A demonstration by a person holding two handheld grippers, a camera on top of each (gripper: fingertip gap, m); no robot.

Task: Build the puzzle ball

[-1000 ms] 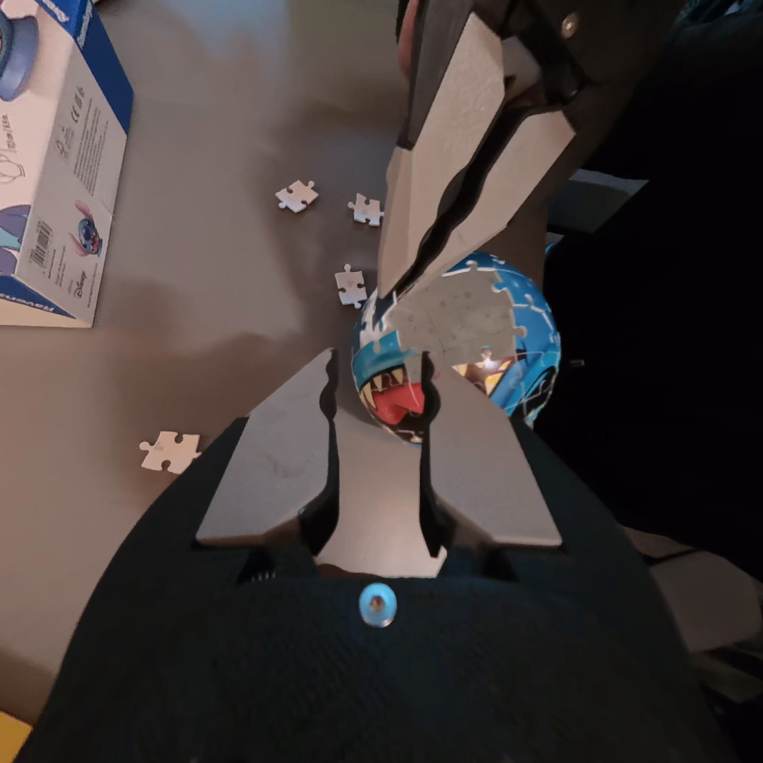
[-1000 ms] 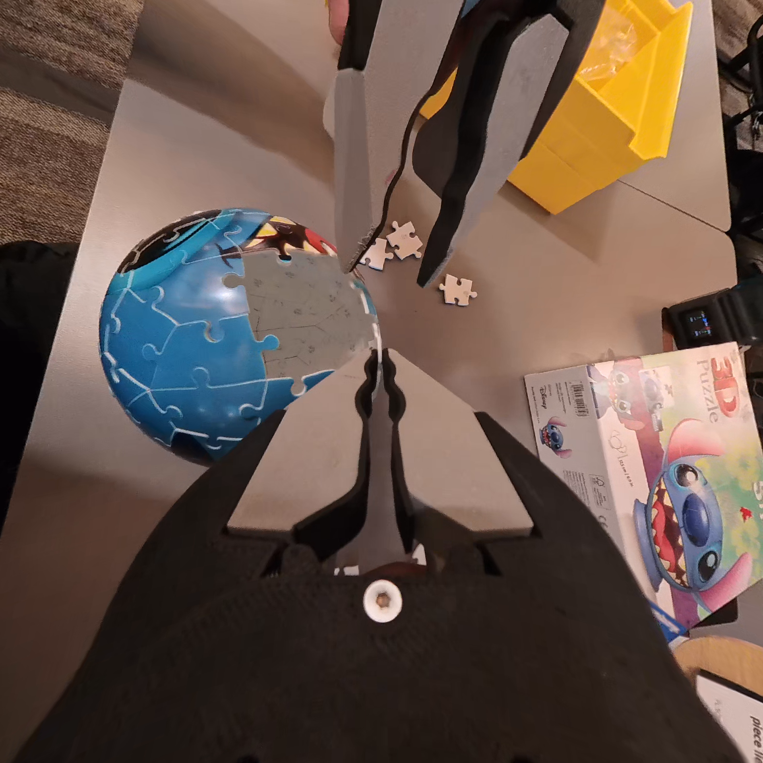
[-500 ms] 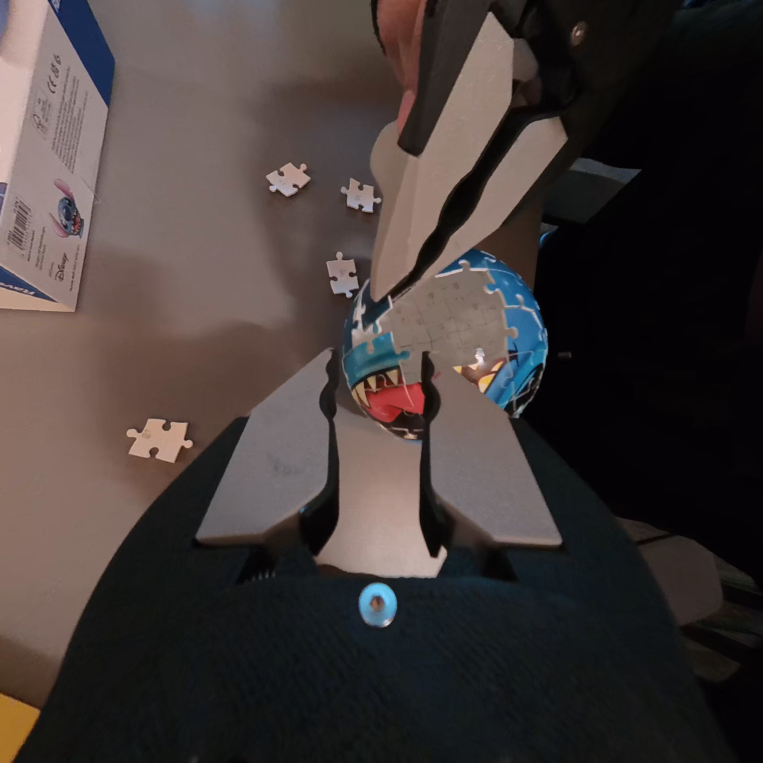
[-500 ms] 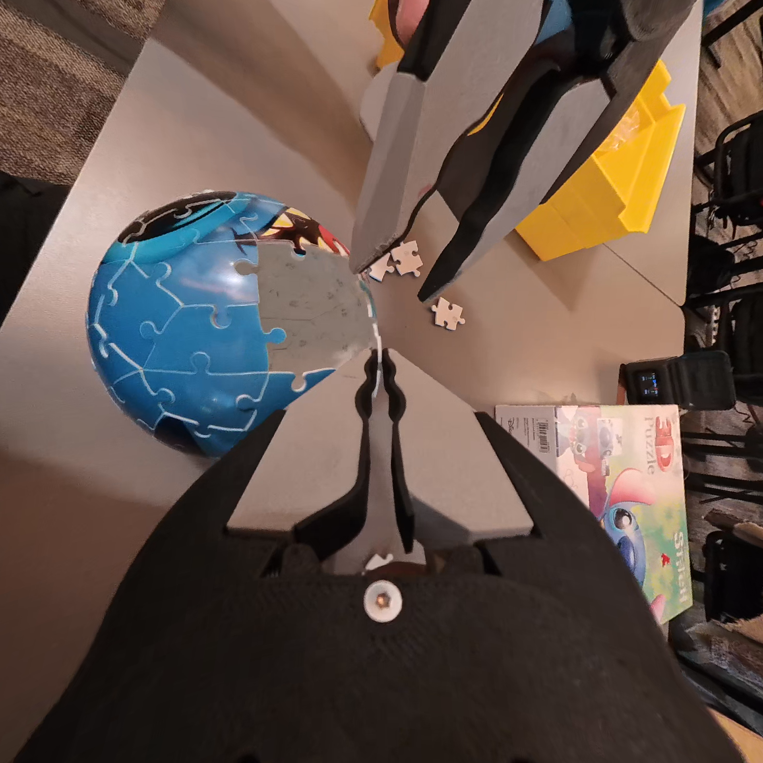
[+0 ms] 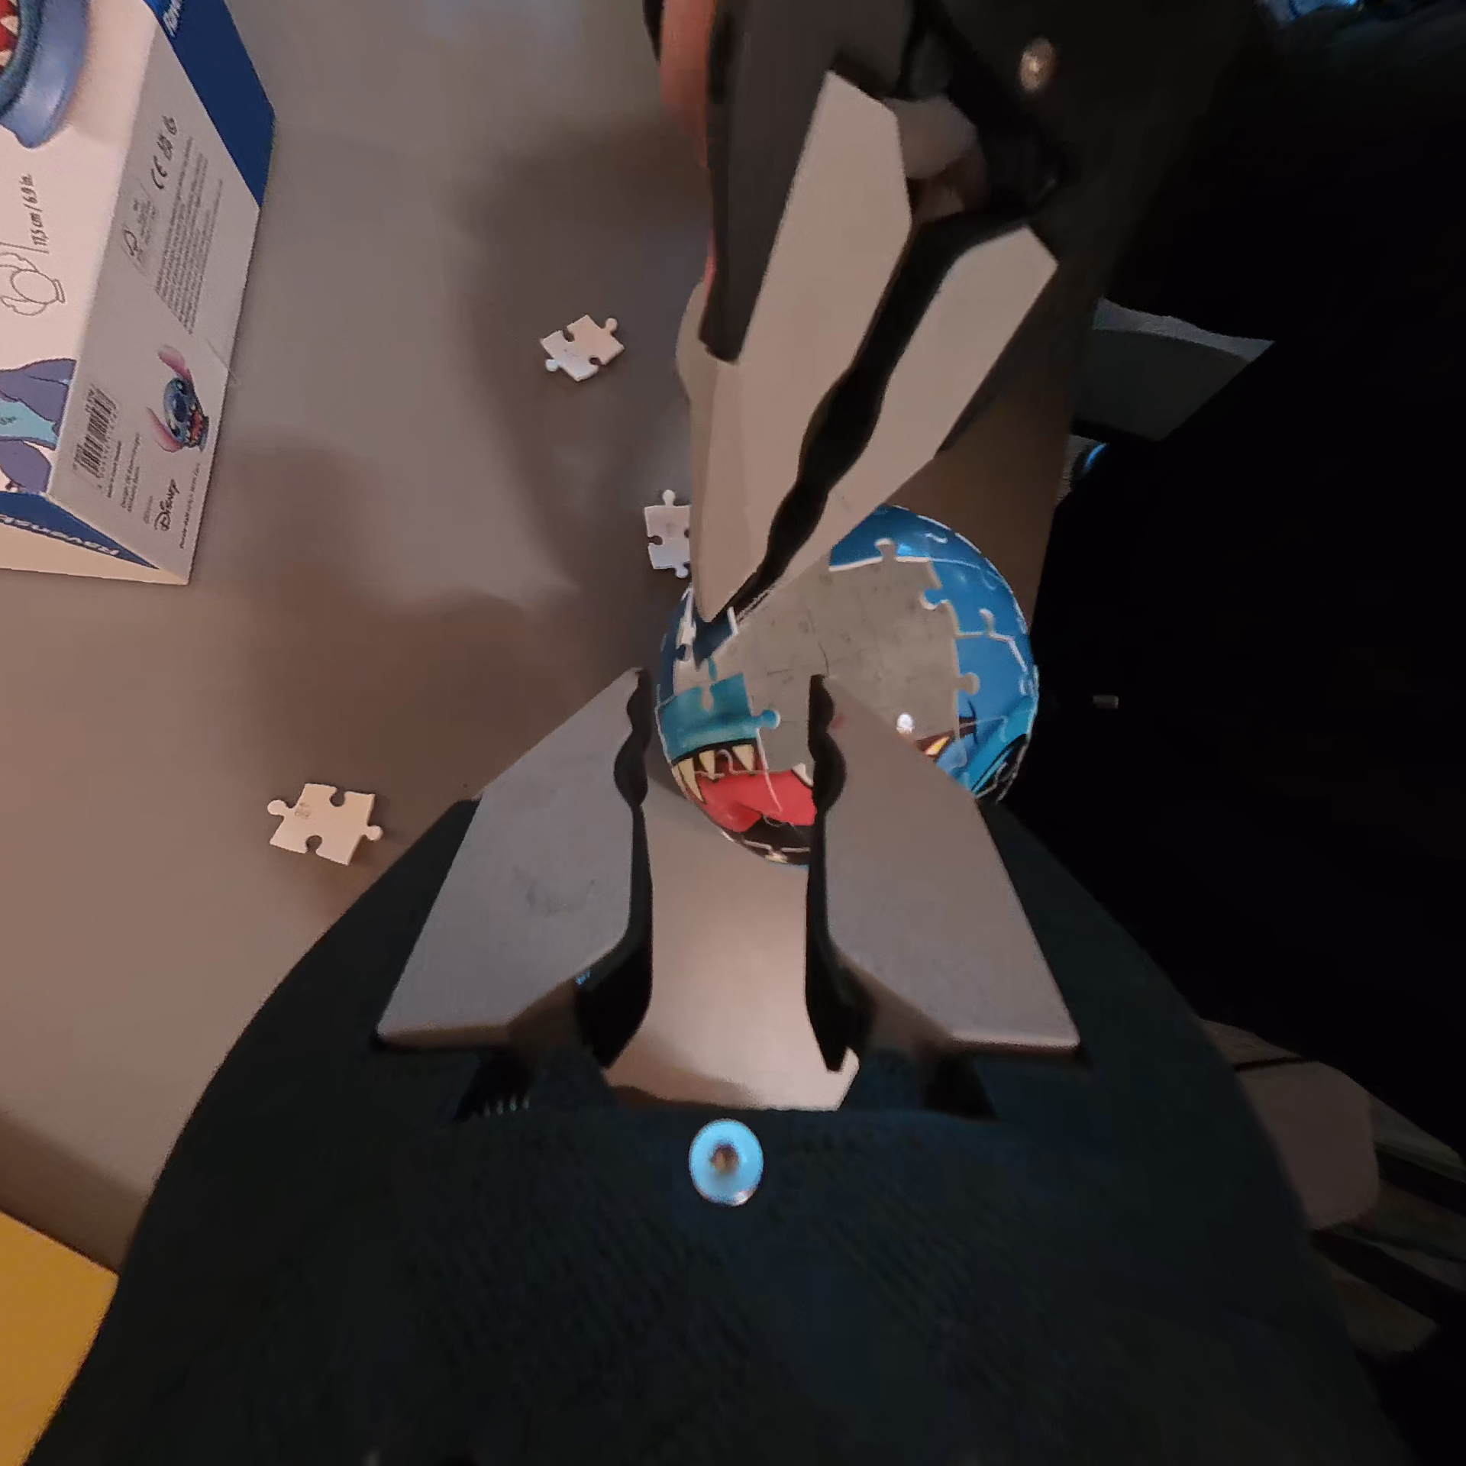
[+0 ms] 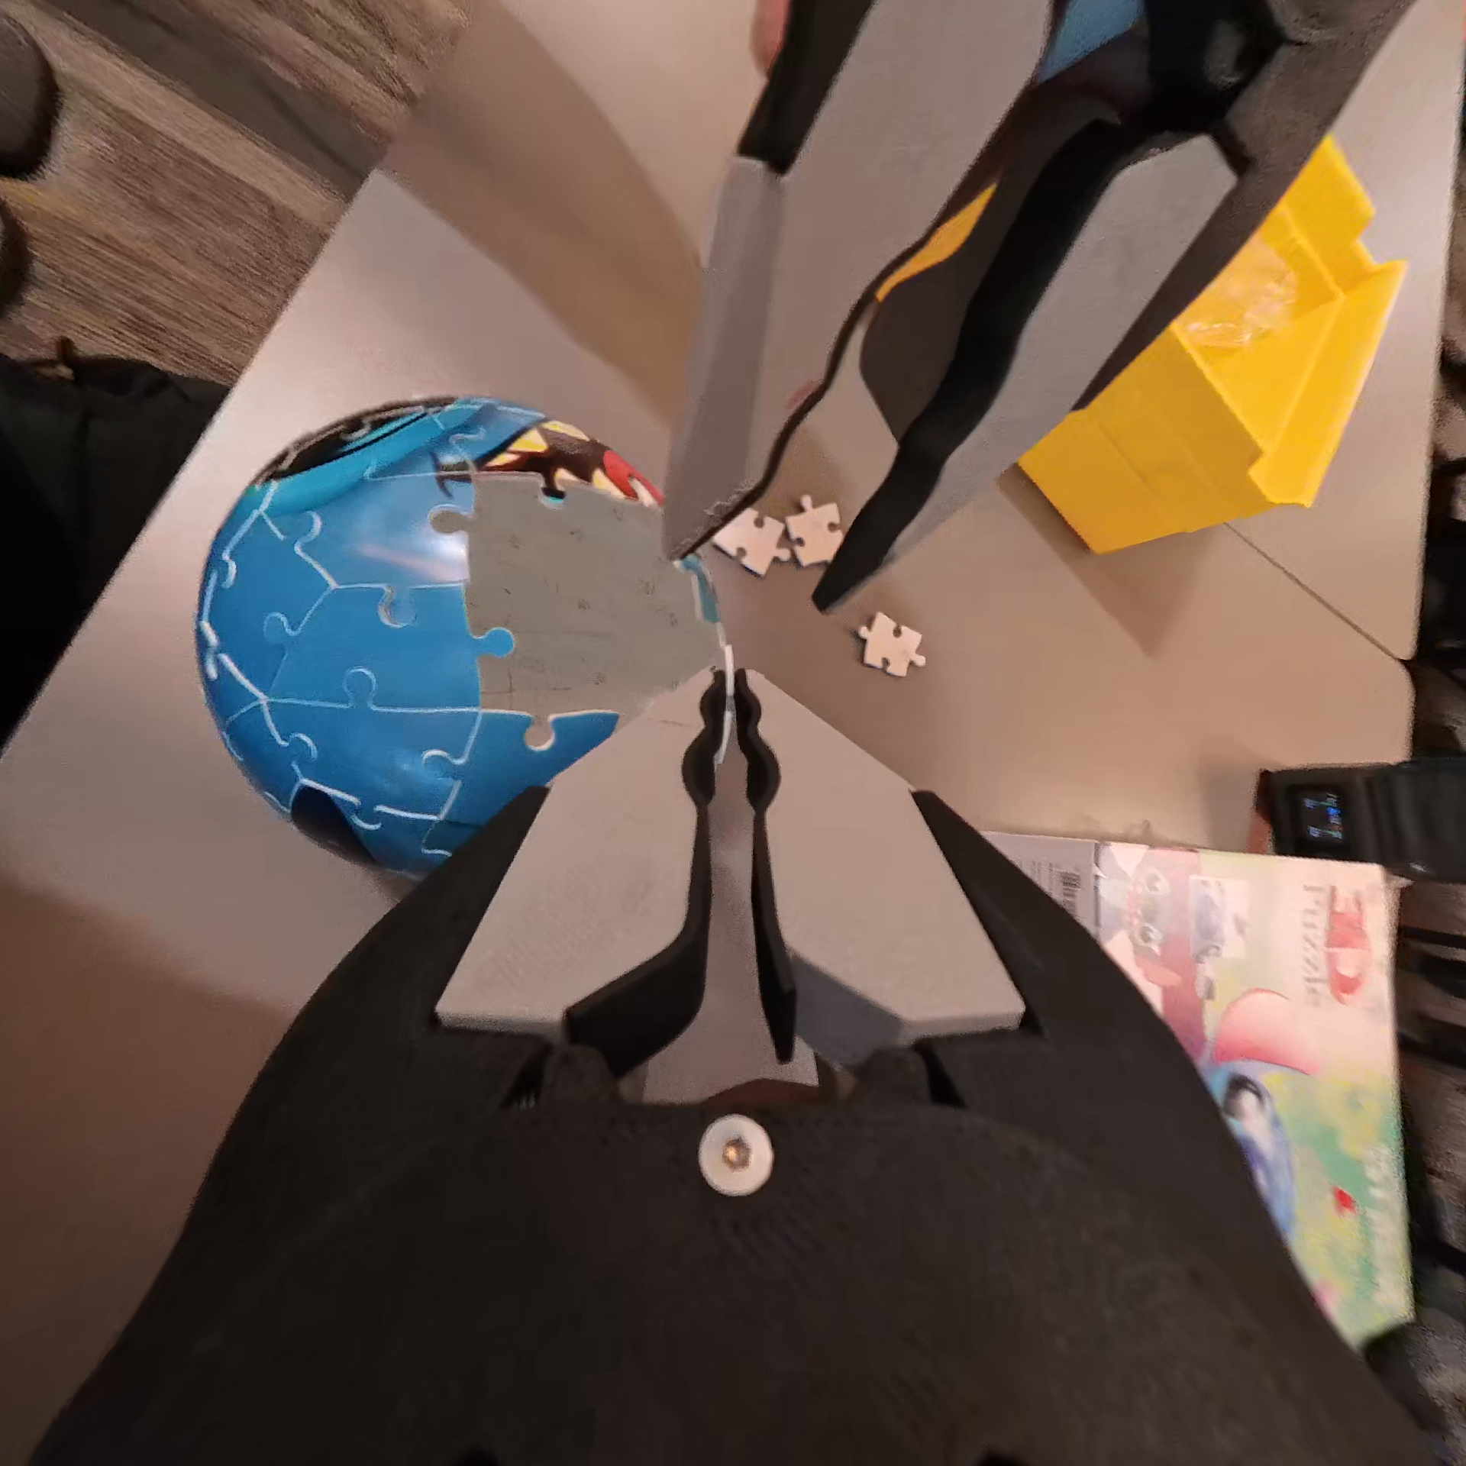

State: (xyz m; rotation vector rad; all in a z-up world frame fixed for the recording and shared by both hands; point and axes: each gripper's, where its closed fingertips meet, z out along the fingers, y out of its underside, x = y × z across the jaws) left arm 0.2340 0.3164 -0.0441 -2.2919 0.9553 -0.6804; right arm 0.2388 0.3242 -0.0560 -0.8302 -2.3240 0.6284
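The puzzle ball (image 6: 381,627) sat on the bench (image 6: 1071,714), mostly blue, with a grey unprinted patch at its open edge. The right gripper (image 6: 728,684) was nearly closed, pinching a thin piece (image 6: 723,718) edge-on just beside that edge. The left gripper (image 5: 723,698) stood part open around nothing, its fingers straddling the ball's near, toothy side; in the right wrist view it came down from the far side, one finger (image 6: 714,444) touching or almost touching the grey patch. Between its fingers and behind them lay three loose pieces (image 6: 813,530), white backs up, on the bench. A yellow bin (image 6: 1237,412) stood far right, the puzzle box (image 6: 1301,1055) near right, a dark device (image 6: 1348,817) between them at the bench edge.
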